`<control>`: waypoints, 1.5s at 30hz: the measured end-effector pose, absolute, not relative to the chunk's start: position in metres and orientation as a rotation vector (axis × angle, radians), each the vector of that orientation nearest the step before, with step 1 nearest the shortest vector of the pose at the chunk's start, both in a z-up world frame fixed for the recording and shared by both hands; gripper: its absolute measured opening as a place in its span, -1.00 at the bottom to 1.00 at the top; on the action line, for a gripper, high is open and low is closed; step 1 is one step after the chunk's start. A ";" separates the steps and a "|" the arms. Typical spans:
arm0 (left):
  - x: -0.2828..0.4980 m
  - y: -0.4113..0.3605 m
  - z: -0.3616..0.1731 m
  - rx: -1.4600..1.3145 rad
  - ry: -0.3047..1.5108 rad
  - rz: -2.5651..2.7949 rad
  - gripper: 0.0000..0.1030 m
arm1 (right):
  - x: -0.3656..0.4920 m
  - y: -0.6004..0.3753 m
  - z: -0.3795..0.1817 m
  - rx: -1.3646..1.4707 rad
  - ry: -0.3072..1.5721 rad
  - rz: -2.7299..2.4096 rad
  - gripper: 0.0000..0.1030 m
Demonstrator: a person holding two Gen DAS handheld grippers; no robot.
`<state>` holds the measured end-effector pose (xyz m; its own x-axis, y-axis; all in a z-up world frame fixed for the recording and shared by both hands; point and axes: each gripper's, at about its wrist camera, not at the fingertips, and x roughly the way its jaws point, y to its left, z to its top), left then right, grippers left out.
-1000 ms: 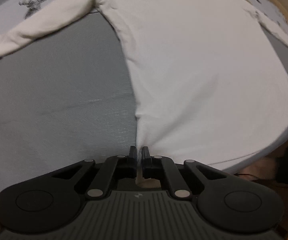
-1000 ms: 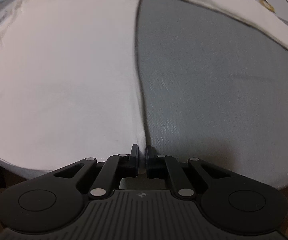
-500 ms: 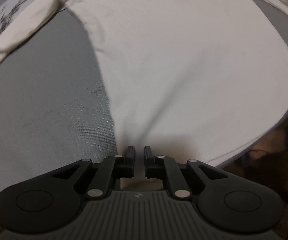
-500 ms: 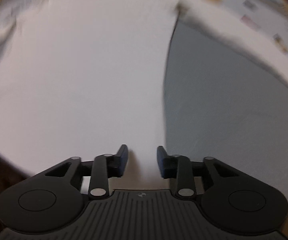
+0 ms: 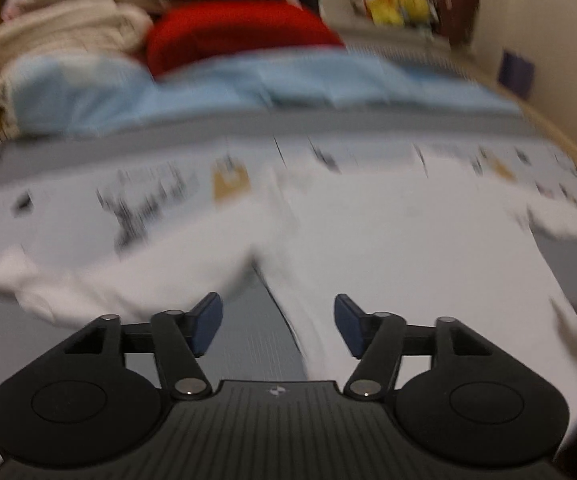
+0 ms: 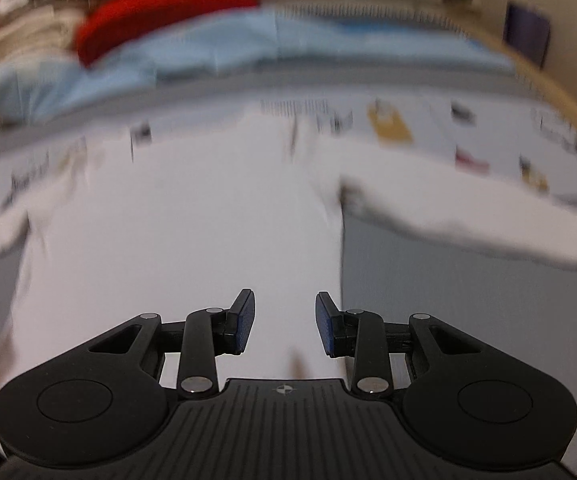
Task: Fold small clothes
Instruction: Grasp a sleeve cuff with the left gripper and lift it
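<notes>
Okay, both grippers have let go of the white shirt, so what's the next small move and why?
Probably bring the left hand-held gripper over to the near sleeve. The white shirt lies flat on the grey sheet with both sleeves spread out, and both grippers are open with nothing between the jaws, so a sleeve fold seems next.

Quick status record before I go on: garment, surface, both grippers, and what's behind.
garment: white long-sleeved top, spread flat, sleeves out to both sides
surface: grey sheet on a bed
left gripper: open, jaws have just been opening; held clear of the cloth
right gripper: open, nothing gripped, top's body and side edge in view below
behind: light blue blanket, red item, cream bundle
image: motion-blurred
</notes>
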<state>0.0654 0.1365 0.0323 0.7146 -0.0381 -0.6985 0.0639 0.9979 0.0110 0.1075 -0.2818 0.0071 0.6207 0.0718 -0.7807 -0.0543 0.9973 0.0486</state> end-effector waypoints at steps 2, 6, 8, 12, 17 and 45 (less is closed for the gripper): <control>0.080 0.153 0.041 0.041 0.707 -0.015 0.46 | 0.119 -0.283 0.020 0.026 0.813 0.075 -0.31; 0.117 0.191 0.031 -0.008 0.700 0.103 0.52 | 0.148 -0.266 0.037 0.055 0.739 0.136 -0.10; 0.131 0.208 0.021 -0.033 0.715 0.173 0.52 | 0.162 -0.246 0.043 0.033 0.722 0.186 -0.09; 0.153 0.242 0.005 -0.052 0.745 0.298 0.52 | 0.189 -0.201 0.060 -0.074 0.661 0.270 -0.08; 0.167 0.295 -0.012 -0.130 0.777 0.439 0.52 | 0.227 -0.175 0.062 -0.013 0.628 0.275 -0.08; 0.256 0.424 -0.104 -0.183 0.930 0.802 -0.85 | 0.282 -0.147 -0.003 0.068 0.841 0.316 -0.48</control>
